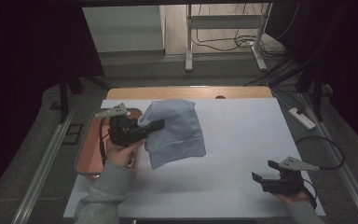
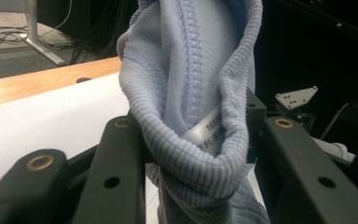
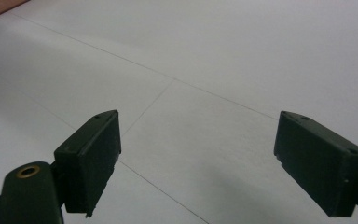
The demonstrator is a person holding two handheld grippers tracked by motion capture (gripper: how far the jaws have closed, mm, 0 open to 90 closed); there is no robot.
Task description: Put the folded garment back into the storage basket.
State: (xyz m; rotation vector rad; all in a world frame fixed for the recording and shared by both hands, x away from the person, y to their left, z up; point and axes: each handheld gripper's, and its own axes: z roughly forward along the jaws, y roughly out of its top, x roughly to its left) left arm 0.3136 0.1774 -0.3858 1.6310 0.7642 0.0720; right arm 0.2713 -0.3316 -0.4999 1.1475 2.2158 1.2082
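Observation:
A light blue knit garment (image 1: 177,133) hangs above the white table cover, lifted at its left edge. My left gripper (image 1: 153,126) is shut on that edge, held level and pointing right. In the left gripper view the ribbed hem (image 2: 191,154) and a white label (image 2: 209,133) are bunched between the two black jaws. My right gripper (image 1: 265,171) rests low at the table's front right, jaws pointing left. Its jaws stand wide apart in the right gripper view, its pads (image 3: 95,154) over bare white cover, the gripper (image 3: 198,161) holding nothing.
A reddish tray (image 1: 86,154) lies at the table's left edge under my left hand. The wooden table edge (image 1: 186,92) shows at the back. A power strip (image 1: 303,117) and cables lie on the floor at the right, a metal frame (image 1: 223,32) stands beyond.

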